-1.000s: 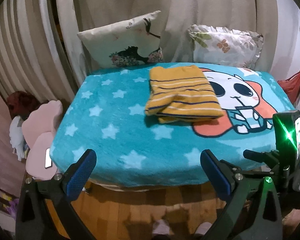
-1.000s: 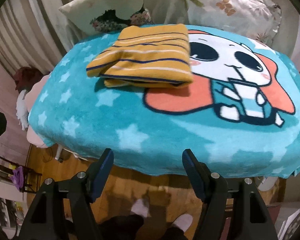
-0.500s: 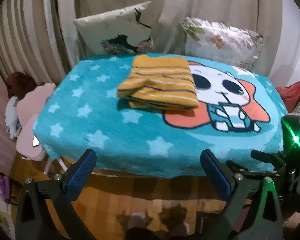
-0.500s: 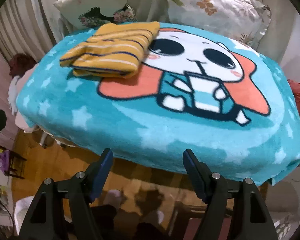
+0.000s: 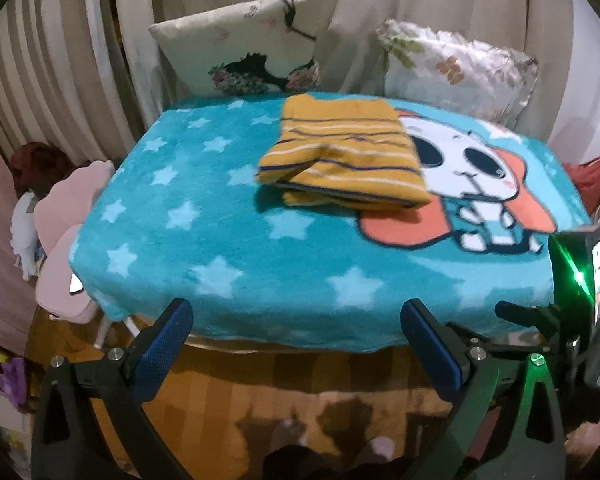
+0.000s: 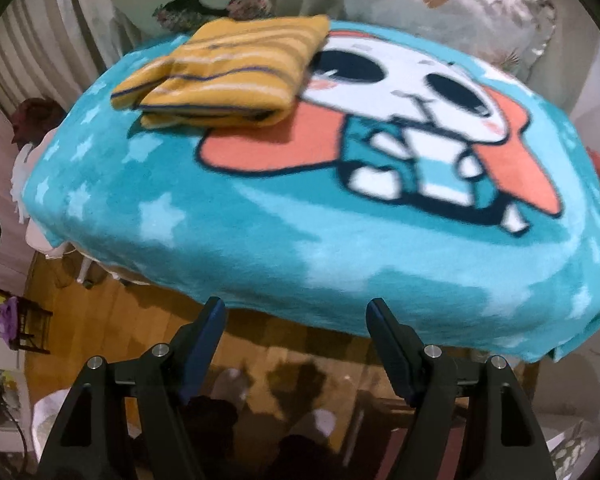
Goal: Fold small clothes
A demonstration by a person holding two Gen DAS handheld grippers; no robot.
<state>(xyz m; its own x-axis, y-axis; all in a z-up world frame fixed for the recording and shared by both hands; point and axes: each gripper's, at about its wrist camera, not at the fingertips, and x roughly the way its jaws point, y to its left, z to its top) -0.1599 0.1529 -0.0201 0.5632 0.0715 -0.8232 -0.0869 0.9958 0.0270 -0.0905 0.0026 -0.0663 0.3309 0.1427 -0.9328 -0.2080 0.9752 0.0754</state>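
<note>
A folded mustard-yellow striped garment (image 5: pixel 342 162) lies on a teal star-and-cartoon blanket (image 5: pixel 220 248) covering a small table. It also shows in the right wrist view (image 6: pixel 228 76), toward the far left of the blanket (image 6: pixel 300 248). My left gripper (image 5: pixel 296 340) is open and empty, held back off the blanket's near edge above the floor. My right gripper (image 6: pixel 296 336) is open and empty, also off the near edge. Neither touches the garment.
Two patterned pillows (image 5: pixel 252 52) (image 5: pixel 456 68) lean against curtains behind the table. A pink chair (image 5: pixel 72 216) stands at the left. A red item (image 5: pixel 592 176) lies at the right. Wooden floor (image 5: pixel 300 396) and the person's feet are below.
Both grippers stayed open and empty while drifting back and sideways from the table; the folded garment has not moved on the blanket.
</note>
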